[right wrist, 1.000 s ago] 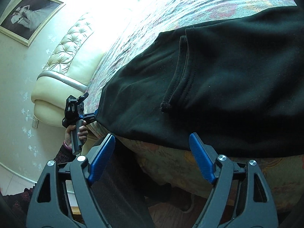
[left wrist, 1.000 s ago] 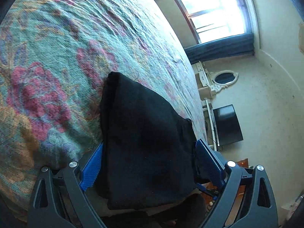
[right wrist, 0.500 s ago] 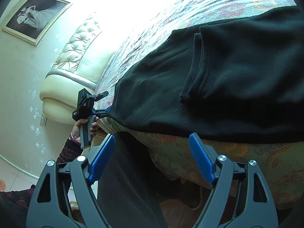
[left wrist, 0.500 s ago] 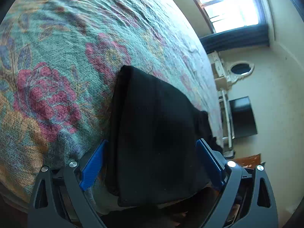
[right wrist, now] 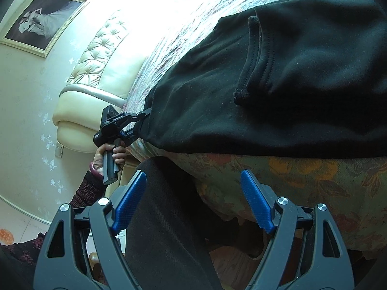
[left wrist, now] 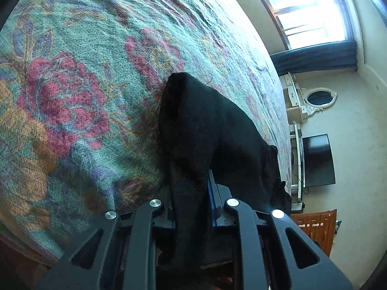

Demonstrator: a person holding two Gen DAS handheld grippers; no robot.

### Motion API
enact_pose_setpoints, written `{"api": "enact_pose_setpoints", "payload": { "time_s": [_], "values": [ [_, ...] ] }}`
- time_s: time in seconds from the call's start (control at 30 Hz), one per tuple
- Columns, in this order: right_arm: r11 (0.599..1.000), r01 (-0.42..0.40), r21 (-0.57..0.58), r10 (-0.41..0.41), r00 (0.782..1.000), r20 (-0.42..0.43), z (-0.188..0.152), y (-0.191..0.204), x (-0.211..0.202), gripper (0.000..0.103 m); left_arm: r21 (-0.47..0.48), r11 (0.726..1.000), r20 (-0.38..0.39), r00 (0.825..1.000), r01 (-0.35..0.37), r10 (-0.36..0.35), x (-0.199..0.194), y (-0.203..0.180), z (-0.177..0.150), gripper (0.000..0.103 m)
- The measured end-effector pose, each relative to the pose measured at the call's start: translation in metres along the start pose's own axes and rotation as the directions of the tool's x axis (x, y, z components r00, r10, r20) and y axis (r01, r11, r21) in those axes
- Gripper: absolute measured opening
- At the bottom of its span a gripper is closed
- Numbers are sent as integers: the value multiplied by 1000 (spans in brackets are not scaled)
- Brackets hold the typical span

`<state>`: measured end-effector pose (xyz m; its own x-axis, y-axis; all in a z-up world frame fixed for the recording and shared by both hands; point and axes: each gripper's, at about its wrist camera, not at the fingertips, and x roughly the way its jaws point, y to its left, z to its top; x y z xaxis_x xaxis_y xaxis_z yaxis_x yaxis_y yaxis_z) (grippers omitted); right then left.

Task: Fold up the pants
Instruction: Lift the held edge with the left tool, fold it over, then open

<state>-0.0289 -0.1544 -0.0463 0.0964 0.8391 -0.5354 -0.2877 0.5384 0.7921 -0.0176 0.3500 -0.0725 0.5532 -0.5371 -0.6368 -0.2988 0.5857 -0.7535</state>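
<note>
Two grippers work the bed's near edge. The left gripper has just clamped onto a bunched corner of the black pants, which lie on the floral bedspread. The right gripper hangs unclenched and empty; it should probably take the matching corner so both lift evenly. Beyond stand a tufted headboard and a window.

Black pants lie flat along my bed edge, one end bunched and pinched between my left fingers.
</note>
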Motion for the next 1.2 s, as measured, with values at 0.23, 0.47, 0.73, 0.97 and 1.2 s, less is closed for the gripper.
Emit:
{"api": "enact_pose_setpoints", "payload": {
  "time_s": [0.23,0.47,0.73,0.97,1.2],
  "values": [
    [1000,5,11,-5,999,50,4,-6,-18,80,71,986,101,983,148,-155,-25,-61,-2,16],
    [1000,-2,24,0,994,108,7,-11,-38,80,273,925,36,958,265,-285,-12,-178,-18,16],
    [999,-13,46,3,980,198,11,-23,-74,80,440,838,-164,946,323,-278,94,-293,-72,16],
    [994,11,108,-41,960,276,6,-46,-108,81,530,823,-251,965,203,-76,204,-309,-131,16],
    [985,22,172,-78,941,329,3,-66,-131,81,493,852,-252,966,177,-55,231,-291,-139,34]
  ]
}}
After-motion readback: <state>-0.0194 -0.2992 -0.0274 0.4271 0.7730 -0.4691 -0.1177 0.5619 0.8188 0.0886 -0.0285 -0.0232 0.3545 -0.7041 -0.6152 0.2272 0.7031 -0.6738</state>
